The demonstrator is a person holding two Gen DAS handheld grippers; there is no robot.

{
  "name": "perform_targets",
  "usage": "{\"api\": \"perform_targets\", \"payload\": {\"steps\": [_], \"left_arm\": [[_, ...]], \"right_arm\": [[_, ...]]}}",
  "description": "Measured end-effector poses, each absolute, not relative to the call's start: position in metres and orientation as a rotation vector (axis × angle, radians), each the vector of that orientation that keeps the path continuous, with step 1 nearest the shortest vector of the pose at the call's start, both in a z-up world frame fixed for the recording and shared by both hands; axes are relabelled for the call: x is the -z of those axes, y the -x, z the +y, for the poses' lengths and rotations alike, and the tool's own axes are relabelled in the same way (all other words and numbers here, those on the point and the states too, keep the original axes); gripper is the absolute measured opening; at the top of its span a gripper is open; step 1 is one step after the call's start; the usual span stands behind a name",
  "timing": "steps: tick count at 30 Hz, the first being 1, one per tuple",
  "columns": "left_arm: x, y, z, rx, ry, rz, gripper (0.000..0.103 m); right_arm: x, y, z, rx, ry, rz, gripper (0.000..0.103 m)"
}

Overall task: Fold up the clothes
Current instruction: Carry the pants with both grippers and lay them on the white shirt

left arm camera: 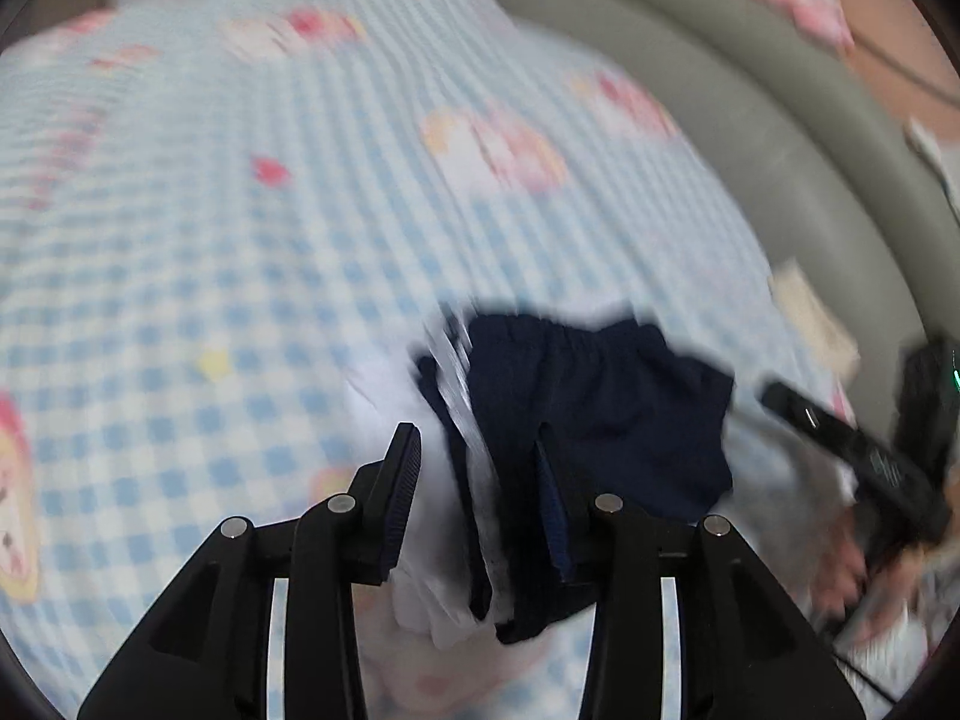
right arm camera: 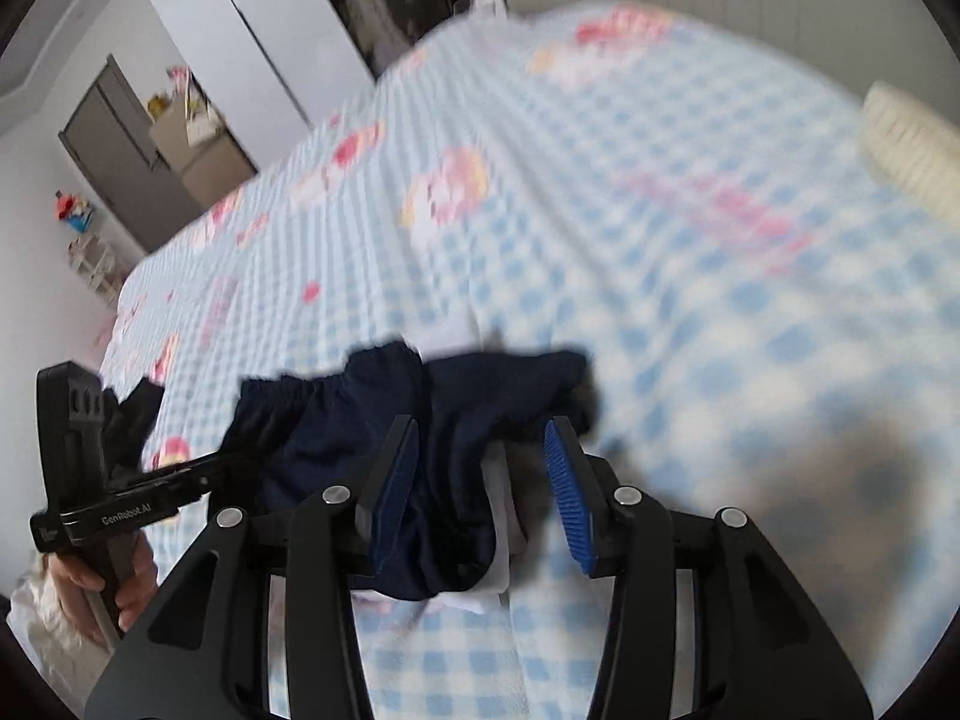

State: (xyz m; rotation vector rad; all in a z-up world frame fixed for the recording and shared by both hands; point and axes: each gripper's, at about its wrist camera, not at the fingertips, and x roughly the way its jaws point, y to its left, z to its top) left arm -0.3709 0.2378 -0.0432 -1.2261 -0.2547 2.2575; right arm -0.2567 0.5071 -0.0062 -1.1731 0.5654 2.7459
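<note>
A: Left view first. The left tongs [left arm camera: 480,504] fill the bottom, fingers spread wide, and the shorts [left arm camera: 594,414], navy with white trim, sit bunched right in the gap and run on ahead of them and to the right. I cannot tell if either pad truly presses the cloth; the frame is blurred.

B: And where do the shorts lie?

A: On the bed [left arm camera: 240,240], a blue check sheet. Their waistband runs crosswise to the fingers, toward the right tongs [left arm camera: 792,408], which show at the right edge, touching or just beside the cloth.

B: Right view?

A: The right tongs [right arm camera: 486,480] are nearest, also open wide, blue pads apart, with a navy and white fold lying between them, nearer the left pad. The shorts [right arm camera: 360,420] stretch leftward to the left tongs [right arm camera: 150,480].

B: So each has one end?

A: I judge so: the long axis runs between the two, neither clearly nearer.
</note>
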Motion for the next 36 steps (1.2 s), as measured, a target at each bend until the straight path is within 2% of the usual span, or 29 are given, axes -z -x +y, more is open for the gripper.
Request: {"api": "perform_targets", "payload": {"steps": [4,9,13,16,21,28,33,36], "left_arm": [[0.03,0.356,0.239,-2.404,1.106,-0.245,0.041],[0.026,0.353,0.248,-2.428,1.111,-0.144,0.041],[0.024,0.356,0.238,-2.441,1.085,-0.195,0.041],[0.019,0.351,0.242,-2.385,1.01,-0.203,0.041],[0.041,0.355,0.264,-2.299,1.091,-0.131,0.041],[0.069,0.36,0.291,-2.184,1.188,-0.035,0.038],[0.044,0.35,0.266,-2.254,1.081,-0.084,0.041],[0.054,0.361,0.272,-2.209,1.146,-0.094,0.042]], "right_arm": [[0.007,0.264,0.478,-2.816,1.186,0.464,0.045],[0.042,0.269,0.468,-2.765,1.287,0.487,0.045],[0.067,0.272,0.467,-2.722,1.346,0.514,0.045],[0.062,0.271,0.471,-2.727,1.329,0.549,0.045],[0.041,0.268,0.471,-2.761,1.249,0.57,0.045],[0.068,0.275,0.477,-2.7,1.334,0.526,0.043],[0.051,0.266,0.495,-2.712,1.266,0.652,0.044],[0.044,0.271,0.493,-2.731,1.27,0.601,0.044]]}}
